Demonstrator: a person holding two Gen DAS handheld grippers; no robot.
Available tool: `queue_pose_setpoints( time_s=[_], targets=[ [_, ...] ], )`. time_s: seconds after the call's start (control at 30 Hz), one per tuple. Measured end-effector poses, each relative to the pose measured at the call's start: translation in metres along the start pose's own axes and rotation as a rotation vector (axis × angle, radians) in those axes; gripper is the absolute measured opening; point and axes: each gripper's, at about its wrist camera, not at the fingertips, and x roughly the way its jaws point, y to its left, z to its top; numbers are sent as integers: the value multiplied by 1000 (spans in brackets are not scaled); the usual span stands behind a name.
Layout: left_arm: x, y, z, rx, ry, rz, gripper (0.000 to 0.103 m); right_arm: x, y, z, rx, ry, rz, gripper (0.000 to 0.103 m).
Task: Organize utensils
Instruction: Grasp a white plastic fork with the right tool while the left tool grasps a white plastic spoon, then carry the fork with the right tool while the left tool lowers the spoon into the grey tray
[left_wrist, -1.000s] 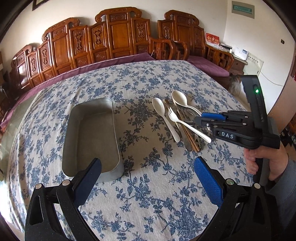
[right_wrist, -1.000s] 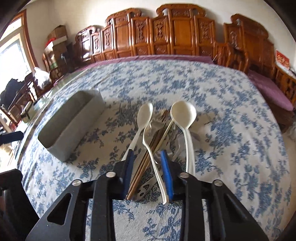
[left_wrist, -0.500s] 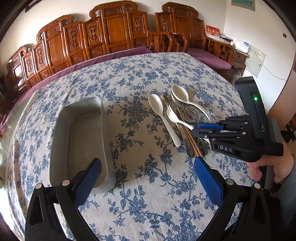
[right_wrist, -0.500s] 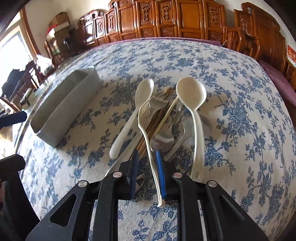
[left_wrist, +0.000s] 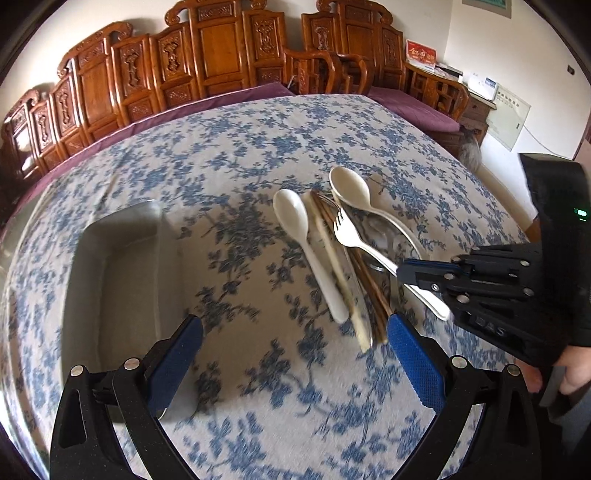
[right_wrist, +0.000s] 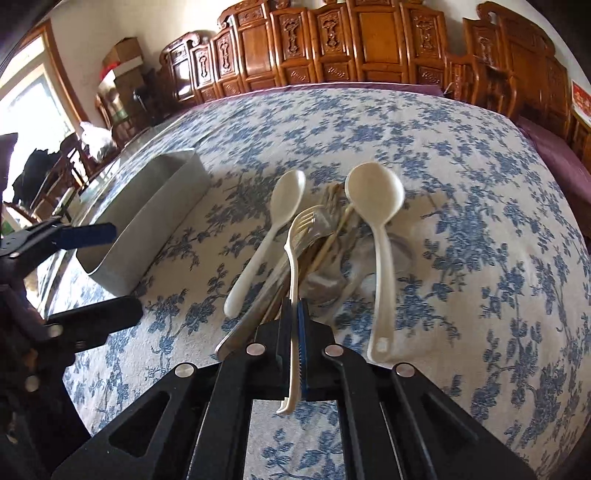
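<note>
Gripping the white fork (right_wrist: 295, 251) by its handle, above the heap of utensils.
Left to right: the metal tray (left_wrist: 122, 280) stands apart with the left gripper (left_wrist: 295, 354) spread wide and holding nothing near it; the right gripper (right_wrist: 294, 339) is pinched on the fork. Lifting may drag the chopsticks (right_wrist: 328, 243) or spoons (right_wrist: 373, 199) its tines lie across, and the thin handle could swivel.

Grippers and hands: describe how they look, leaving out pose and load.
Both grippers, left and right, are matte black angular frames with silver rivets and blue textured pads. The right one's body carries a green light and pale lettering. The person's hand shows a grey sleeve.
</note>
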Motion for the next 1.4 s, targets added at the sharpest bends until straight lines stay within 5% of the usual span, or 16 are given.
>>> queue_pose_setpoints(
  time_s=[0.77, 0.97, 1.4],
  targets=[
    [93, 4, 37, -77, 115, -36, 29, -38, -10, 12, 45, -166, 4, 4],
    [98, 4, 40, -33, 104, 51, 8, -34, -8, 10, 31, -156, -14, 4],
    [54, 23, 33, -19, 55, 67, 7, -34, 9, 10, 3, -160, -35, 4]
  ],
)
